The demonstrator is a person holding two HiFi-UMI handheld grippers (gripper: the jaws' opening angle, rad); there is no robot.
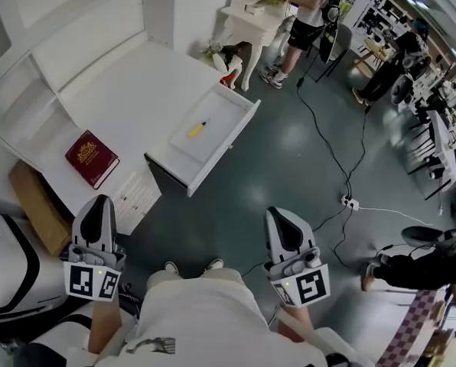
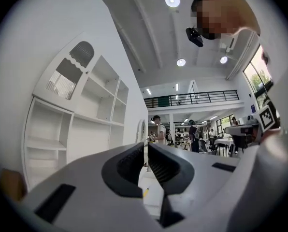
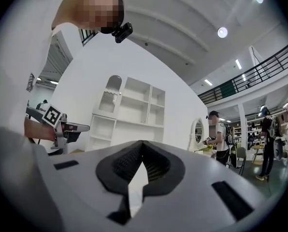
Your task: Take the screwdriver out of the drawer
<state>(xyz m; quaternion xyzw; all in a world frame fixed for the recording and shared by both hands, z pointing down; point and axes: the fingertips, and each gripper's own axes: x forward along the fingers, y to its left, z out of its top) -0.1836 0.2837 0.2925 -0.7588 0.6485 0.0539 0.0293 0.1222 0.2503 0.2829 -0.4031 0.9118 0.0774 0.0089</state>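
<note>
The head camera looks steeply down from the person's head onto the white desk (image 1: 136, 90), its open drawer (image 1: 224, 113) and the grey floor (image 1: 289, 151). The left gripper (image 1: 96, 205) and right gripper (image 1: 280, 216) sit low in its frame. Each gripper camera sits close behind its own jaws and faces level across the hall. Both gripper views take in the white shelving unit (image 2: 86, 124) (image 3: 134, 110).

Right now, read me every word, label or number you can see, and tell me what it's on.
No text is legible.
Red book: gold cover print, too small to read.
Cubes on the left gripper and right gripper: black-and-white square patterns, no words.
</note>
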